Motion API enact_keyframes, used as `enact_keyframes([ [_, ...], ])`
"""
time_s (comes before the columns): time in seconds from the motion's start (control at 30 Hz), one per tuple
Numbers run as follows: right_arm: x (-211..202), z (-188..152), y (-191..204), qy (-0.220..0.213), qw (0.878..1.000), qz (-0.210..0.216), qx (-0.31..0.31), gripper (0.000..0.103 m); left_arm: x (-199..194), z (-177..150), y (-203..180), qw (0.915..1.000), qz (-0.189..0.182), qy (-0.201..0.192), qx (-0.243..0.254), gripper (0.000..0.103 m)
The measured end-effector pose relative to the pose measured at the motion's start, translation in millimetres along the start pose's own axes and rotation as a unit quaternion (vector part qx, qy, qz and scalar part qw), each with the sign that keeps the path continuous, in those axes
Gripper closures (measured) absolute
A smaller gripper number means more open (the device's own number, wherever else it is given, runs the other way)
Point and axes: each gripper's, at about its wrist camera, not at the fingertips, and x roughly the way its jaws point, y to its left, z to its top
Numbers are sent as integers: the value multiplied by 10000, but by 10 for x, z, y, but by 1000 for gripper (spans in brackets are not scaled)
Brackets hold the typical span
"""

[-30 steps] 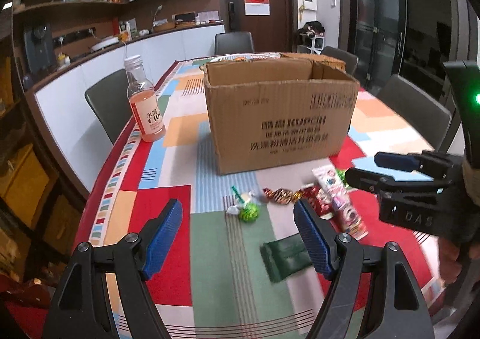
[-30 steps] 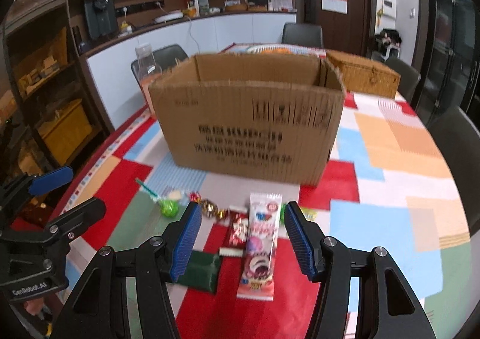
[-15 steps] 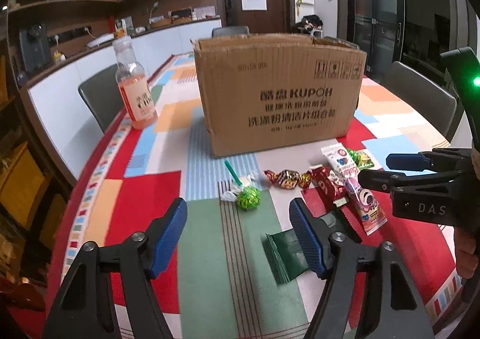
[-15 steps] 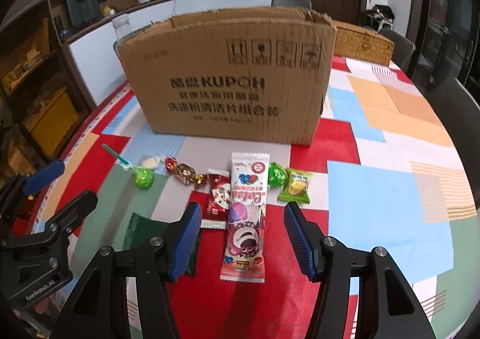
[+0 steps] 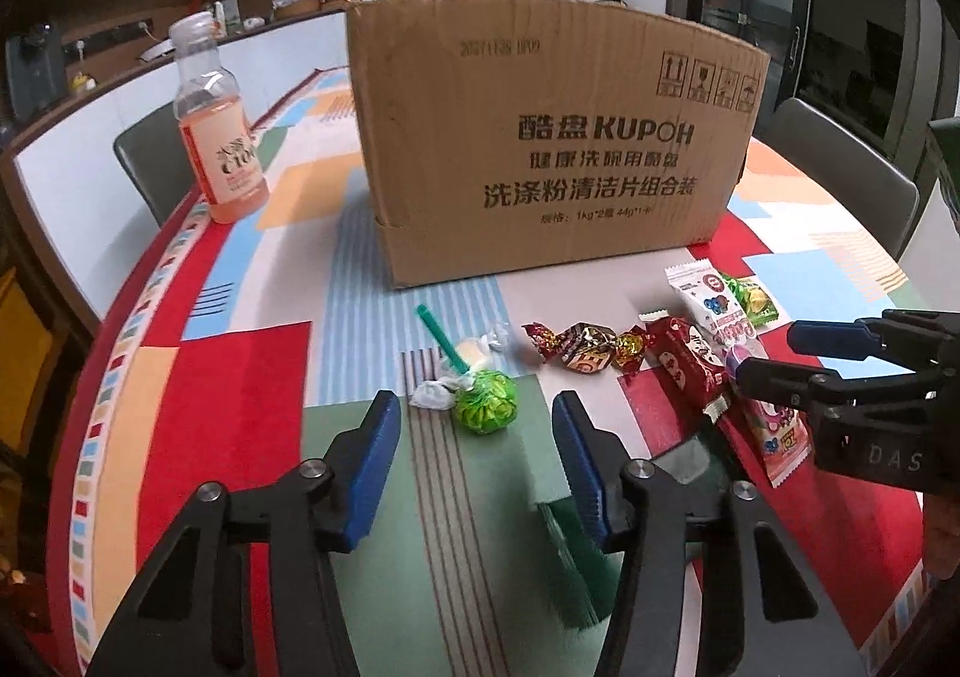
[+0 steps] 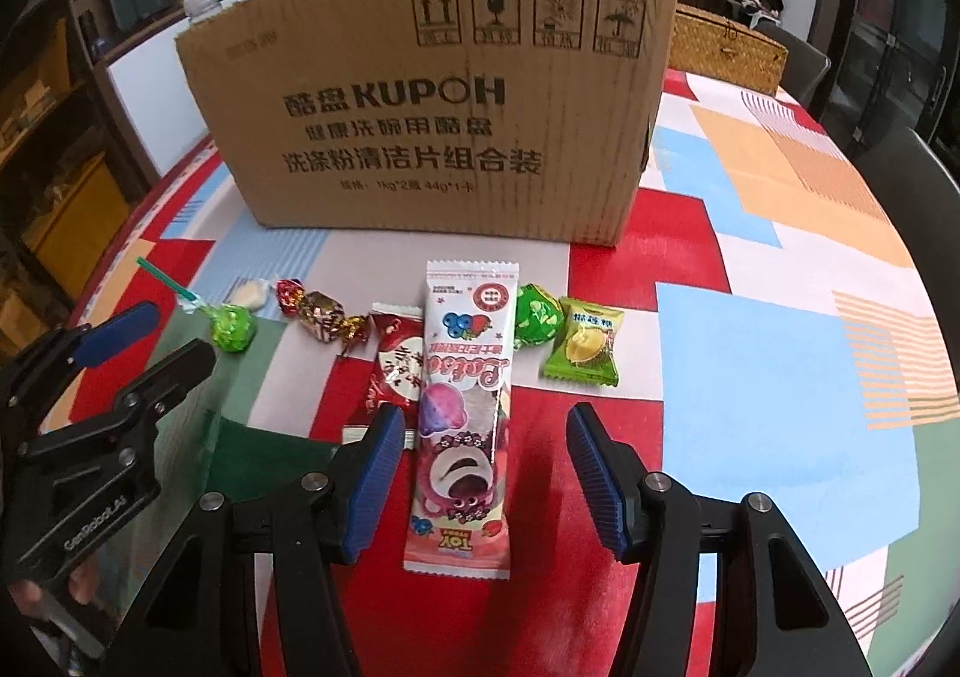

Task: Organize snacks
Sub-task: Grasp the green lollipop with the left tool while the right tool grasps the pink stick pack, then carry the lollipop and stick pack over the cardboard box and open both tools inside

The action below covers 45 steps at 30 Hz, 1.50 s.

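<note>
Corrugated cardboard box (image 6: pixel 432 95) stands behind a row of crinkly foil and plastic snacks. Left gripper (image 5: pixel 477 437), jaws just narrowing, stands open over the green lollipop (image 5: pixel 485 401), not touching. Right gripper (image 6: pixel 480 449) spread astride the long pink wafer packet (image 6: pixel 465 419), pads clear. Patchwork tablecloth (image 6: pixel 780 377); kitchen behind.

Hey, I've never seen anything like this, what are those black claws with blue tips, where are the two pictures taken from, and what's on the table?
They are hand-held grippers, one in each of a person's hands, each carrying a camera that looks along its fingers. The left gripper, whose jaws have just been closing, hangs near a green lollipop. The right gripper straddles a long pink snack packet. Both are open and hold nothing. More wrapped candies, a cardboard box and a drink bottle sit on the colourful tablecloth.
</note>
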Motion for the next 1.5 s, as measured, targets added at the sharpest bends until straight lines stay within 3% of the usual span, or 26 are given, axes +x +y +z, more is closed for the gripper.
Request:
enact_keyframes([
  [0.6, 231, 45, 25, 204, 9997, 93, -10, 64, 342, 92, 2, 9991, -295, 303, -55, 69],
  [0.67, 243, 51, 42, 181, 9998, 27, -78, 68, 356, 110, -2, 9992, -270, 285, -40, 78],
  [0.77, 241, 59, 23, 187, 9998, 36, -67, 71, 351, 121, -24, 9990, -336, 295, -12, 77],
  [1.07, 75, 63, -20, 58, 9999, 134, 1, 72, 65, 131, -103, 9994, -331, 131, 16, 78],
  [1.5, -411, 105, 42, -568, 9977, 365, -20, 72, -509, 254, -182, 9990, -271, -363, 22, 78],
])
